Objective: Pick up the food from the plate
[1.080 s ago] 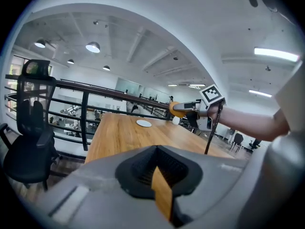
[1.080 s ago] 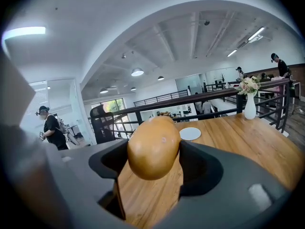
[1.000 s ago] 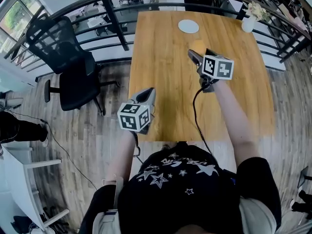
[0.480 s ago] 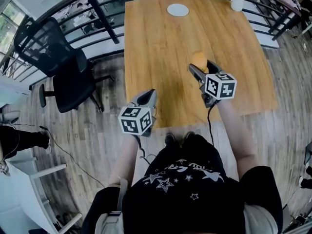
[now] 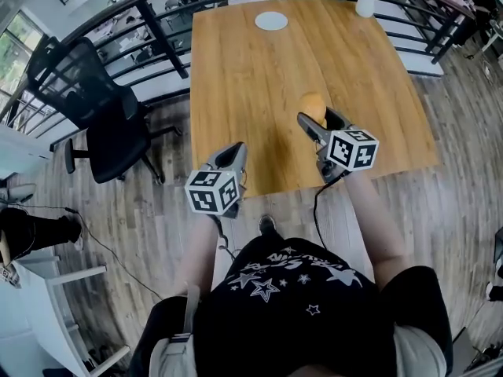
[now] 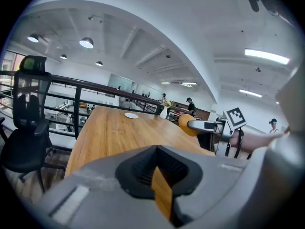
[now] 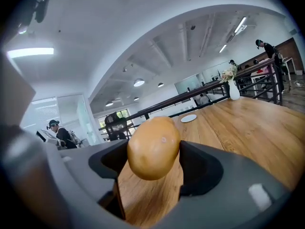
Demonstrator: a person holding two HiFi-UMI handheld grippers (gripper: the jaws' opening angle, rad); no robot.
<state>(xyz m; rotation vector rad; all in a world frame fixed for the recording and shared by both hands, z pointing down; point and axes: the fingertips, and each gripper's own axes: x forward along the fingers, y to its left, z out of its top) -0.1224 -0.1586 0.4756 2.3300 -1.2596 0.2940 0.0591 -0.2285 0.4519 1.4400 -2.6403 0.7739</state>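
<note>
Right hand-held gripper (image 5: 316, 118) clamps the food (image 5: 313, 103) between its jaws.
The rounded orange-brown food sits at the jaw tips, above the near right part of the wooden surface (image 5: 236, 77). The white plate (image 5: 271, 20) lies well apart at the far end. The left hand-held gripper (image 5: 229, 157), jaws together, hangs at the near left edge.

Plate (image 5: 271, 20), vase (image 5: 365, 5) at tabletop's (image 5: 251, 93) far edge

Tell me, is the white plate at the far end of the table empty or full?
Empty: the plate shows bare white, and the orange food sits between the right gripper's jaws.
</note>
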